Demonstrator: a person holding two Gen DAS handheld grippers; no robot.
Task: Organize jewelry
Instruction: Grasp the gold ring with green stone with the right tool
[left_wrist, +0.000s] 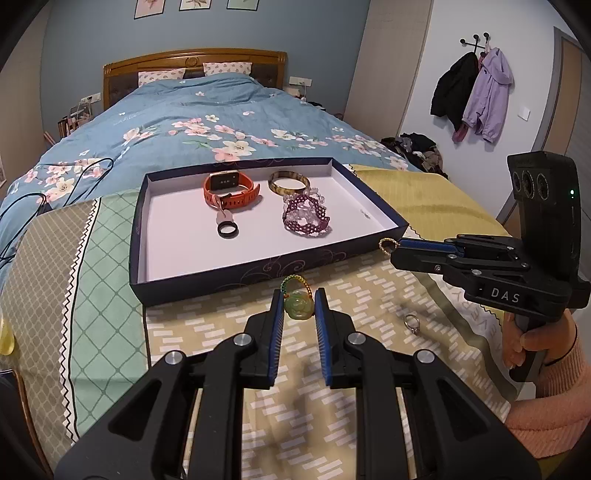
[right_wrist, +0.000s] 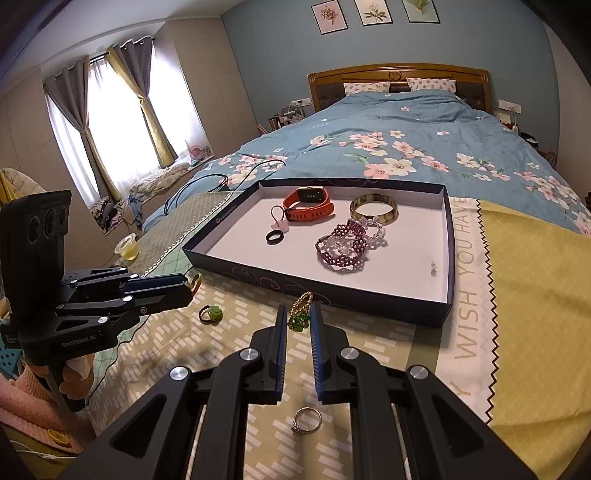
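A dark blue tray (left_wrist: 243, 275) with a white floor lies on the bed. It holds an orange watch (left_wrist: 231, 190), a brown bangle (left_wrist: 289, 182), purple bead bracelets (left_wrist: 306, 218) and a black ring (left_wrist: 227, 229). My left gripper (left_wrist: 298, 306) is shut on a green jade pendant ring (left_wrist: 297, 308) with a beaded loop, just in front of the tray. My right gripper (right_wrist: 297, 317) is shut on a gold beaded ring with green beads (right_wrist: 300, 314), near the tray's (right_wrist: 448, 258) front edge. A silver ring (right_wrist: 307, 420) lies below the right gripper. A green bead ring (right_wrist: 210, 314) lies on the cloth.
Patterned cloths (left_wrist: 332, 369) cover the bed's foot and a yellow cloth (right_wrist: 535, 314) lies to the right. A blue floral quilt (left_wrist: 207, 122) lies beyond the tray, with black cables (left_wrist: 55, 177) on it. A plastic cup (right_wrist: 127, 246) stands left of the tray.
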